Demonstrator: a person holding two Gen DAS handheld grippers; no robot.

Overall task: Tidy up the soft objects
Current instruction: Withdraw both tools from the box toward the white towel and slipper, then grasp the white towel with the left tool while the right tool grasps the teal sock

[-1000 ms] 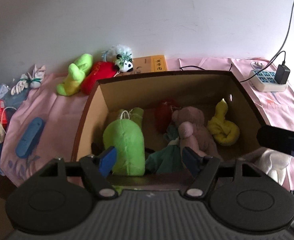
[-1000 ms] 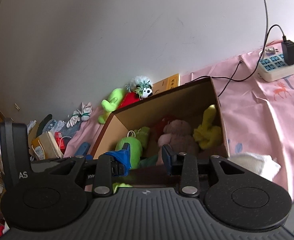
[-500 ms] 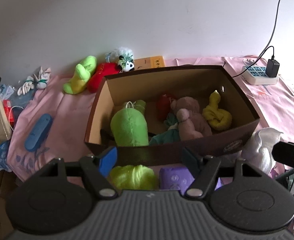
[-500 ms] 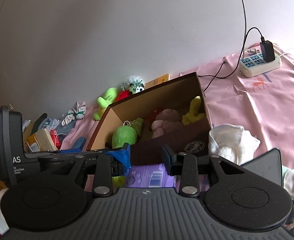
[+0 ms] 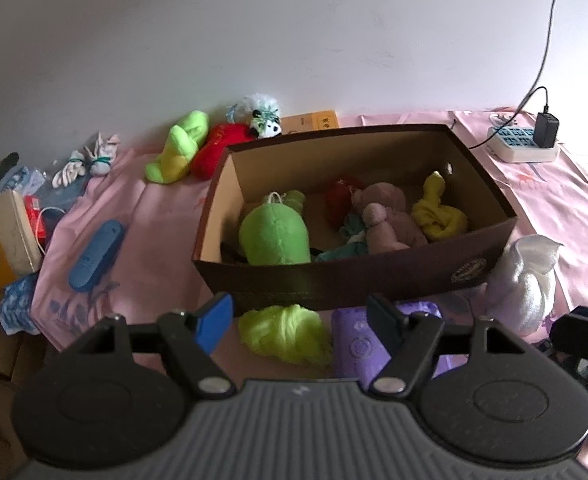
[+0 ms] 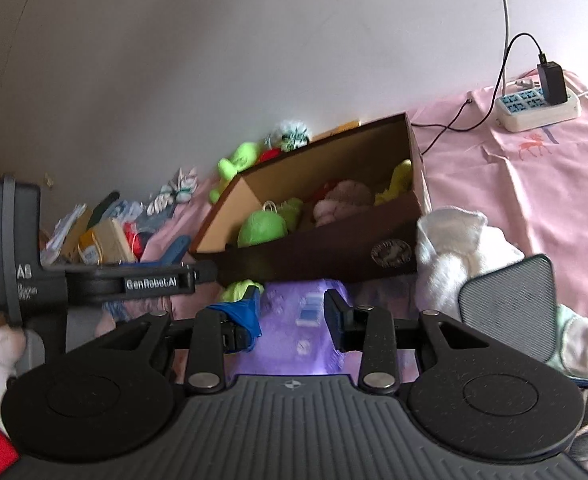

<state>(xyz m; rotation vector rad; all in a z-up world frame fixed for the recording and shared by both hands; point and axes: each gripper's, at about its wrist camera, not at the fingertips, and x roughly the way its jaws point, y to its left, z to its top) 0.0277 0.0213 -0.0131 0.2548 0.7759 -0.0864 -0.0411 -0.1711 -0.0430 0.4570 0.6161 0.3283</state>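
Observation:
A brown cardboard box point(image 5: 334, 280) stands on the pink sheet. It holds a green plush point(image 5: 273, 236), a pinkish bear point(image 5: 386, 220), a yellow knotted toy point(image 5: 438, 212) and a red toy point(image 5: 342, 196). In front of the box lie a lime cloth point(image 5: 285, 332) and a purple pack point(image 5: 358, 344), and a white towel point(image 5: 526, 276) sits at its right corner. My left gripper point(image 5: 296, 312) hovers over the lime cloth, its jaws opening with nothing between them. My right gripper point(image 6: 292, 304) stands open above the purple pack point(image 6: 302, 320), near the white towel point(image 6: 454, 248), and grips nothing.
Behind the box lie a lime plush point(image 5: 181, 148), a red plush point(image 5: 217, 148) and a small panda point(image 5: 267, 126). A power strip point(image 5: 522, 144) with a charger is at the back right. A blue case point(image 5: 95, 248), white knotted socks point(image 5: 89, 160) and clutter lie to the left.
Both grippers have drawn back from the box toward me. The lime cloth and purple pack in front of it have come into view. Nothing was taken hold of.

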